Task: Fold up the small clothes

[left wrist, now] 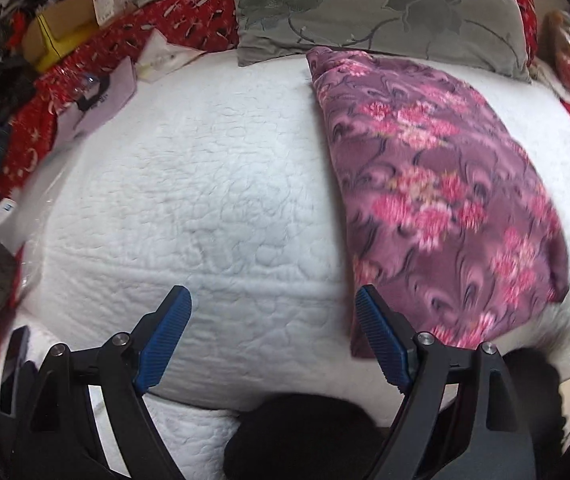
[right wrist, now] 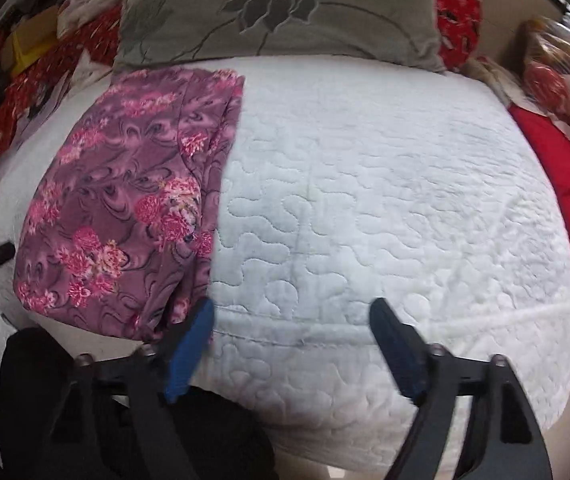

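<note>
A folded purple floral-print fabric garment (left wrist: 437,200) is laid on the white quilted bedcover (left wrist: 213,184), below the grey flowered pillow (left wrist: 381,4); both the left gripper (left wrist: 273,312) and right gripper (right wrist: 293,320) are held spread, empty.

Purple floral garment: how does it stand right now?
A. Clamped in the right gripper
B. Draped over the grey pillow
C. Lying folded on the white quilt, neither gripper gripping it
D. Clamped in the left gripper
C: the purple floral garment lies folded on the white quilt, with the left gripper and right gripper both open and empty.
</note>
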The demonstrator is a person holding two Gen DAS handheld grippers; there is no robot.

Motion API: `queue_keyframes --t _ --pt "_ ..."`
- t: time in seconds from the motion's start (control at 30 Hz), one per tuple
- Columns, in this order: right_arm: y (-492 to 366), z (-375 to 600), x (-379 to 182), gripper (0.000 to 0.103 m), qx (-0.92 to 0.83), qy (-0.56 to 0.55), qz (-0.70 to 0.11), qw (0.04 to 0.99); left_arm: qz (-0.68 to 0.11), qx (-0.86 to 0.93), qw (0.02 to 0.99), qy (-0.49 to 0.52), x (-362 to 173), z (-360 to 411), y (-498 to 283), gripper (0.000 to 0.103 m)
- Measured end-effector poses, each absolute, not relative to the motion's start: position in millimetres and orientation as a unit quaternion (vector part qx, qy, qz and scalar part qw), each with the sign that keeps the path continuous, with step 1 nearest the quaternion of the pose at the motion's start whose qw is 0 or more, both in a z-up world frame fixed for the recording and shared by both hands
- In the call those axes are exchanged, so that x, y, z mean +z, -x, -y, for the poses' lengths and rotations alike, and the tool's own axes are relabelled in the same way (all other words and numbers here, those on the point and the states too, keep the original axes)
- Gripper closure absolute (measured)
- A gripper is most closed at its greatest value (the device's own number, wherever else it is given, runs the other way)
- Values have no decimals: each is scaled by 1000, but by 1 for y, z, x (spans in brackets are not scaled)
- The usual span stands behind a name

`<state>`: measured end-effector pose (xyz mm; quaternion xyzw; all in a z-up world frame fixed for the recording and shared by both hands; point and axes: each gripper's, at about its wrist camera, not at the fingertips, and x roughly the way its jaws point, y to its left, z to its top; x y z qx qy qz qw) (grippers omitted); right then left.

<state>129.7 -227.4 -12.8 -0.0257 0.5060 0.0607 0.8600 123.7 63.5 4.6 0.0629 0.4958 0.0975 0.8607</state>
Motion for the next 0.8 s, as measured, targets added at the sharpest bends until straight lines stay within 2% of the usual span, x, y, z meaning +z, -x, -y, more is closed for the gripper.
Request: queue_keyframes --t 0.3,0.5,0.8 --pt "-102 209 22 11 46 66 -450 889 -494 75 865 -51 7 -53 -100 18" --pt "-98 213 36 7 44 42 -428 902 -488 66 869 -43 12 -47 -89 18" --pt "-88 209 44 7 43 51 -413 908 -484 39 873 -41 19 -34 -77 18"
